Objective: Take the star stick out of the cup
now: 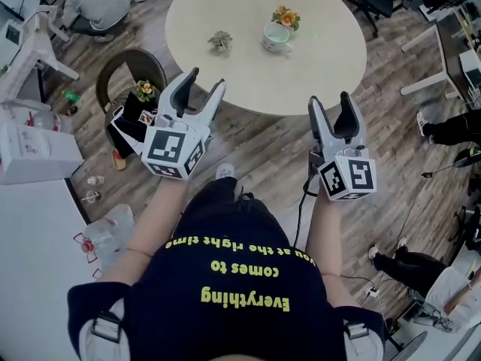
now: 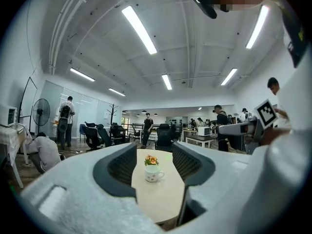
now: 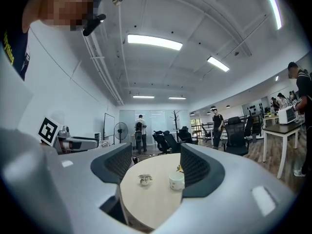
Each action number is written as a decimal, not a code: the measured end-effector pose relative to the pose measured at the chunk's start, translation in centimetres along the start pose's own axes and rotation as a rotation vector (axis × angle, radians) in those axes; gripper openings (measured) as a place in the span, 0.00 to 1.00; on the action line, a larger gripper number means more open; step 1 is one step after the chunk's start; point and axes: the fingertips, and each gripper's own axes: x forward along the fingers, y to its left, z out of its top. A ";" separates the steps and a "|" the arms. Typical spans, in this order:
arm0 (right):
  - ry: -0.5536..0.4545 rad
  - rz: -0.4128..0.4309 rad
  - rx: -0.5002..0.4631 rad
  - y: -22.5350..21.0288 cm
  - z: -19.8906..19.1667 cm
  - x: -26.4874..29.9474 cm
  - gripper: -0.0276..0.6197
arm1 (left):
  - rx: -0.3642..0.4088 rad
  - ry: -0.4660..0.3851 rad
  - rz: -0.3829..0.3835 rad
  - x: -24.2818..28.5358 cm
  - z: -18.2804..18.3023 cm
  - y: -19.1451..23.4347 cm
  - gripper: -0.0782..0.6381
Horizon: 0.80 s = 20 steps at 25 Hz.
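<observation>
Two grippers, both empty. The left gripper (image 1: 207, 79) has its jaws spread wide with nothing between them; the right gripper (image 1: 329, 98) is the same, released and touching nothing. Both are held level, short of the round surface (image 1: 248, 74).

The white cup (image 1: 275, 37) stands on the surface, well apart from both grippers. The star stick (image 1: 286, 17) sits in it with its orange-yellow head poking above the rim; the shaft is hidden inside and the shape is too small to tell. It's probably light and thin, with a delicate head. Best to pinch it just under the head, where it clears the rim, and lift straight up. The cup looks light and may tip or slide, so steady it with the other jaws. A small ornament (image 1: 220, 41) sits left of the cup, apart from it.
</observation>
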 end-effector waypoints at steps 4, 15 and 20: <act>0.016 -0.020 -0.015 0.4 -0.7 2.9 0.52 | 0.005 -0.001 -0.032 2.3 0.1 2.5 0.43; 0.071 -0.031 0.001 0.1 -1.9 7.6 0.51 | -0.033 0.038 -0.034 5.3 -1.4 6.9 0.46; 0.089 0.007 0.010 -0.4 -2.8 10.7 0.52 | -0.040 0.061 0.000 6.6 -2.1 8.4 0.46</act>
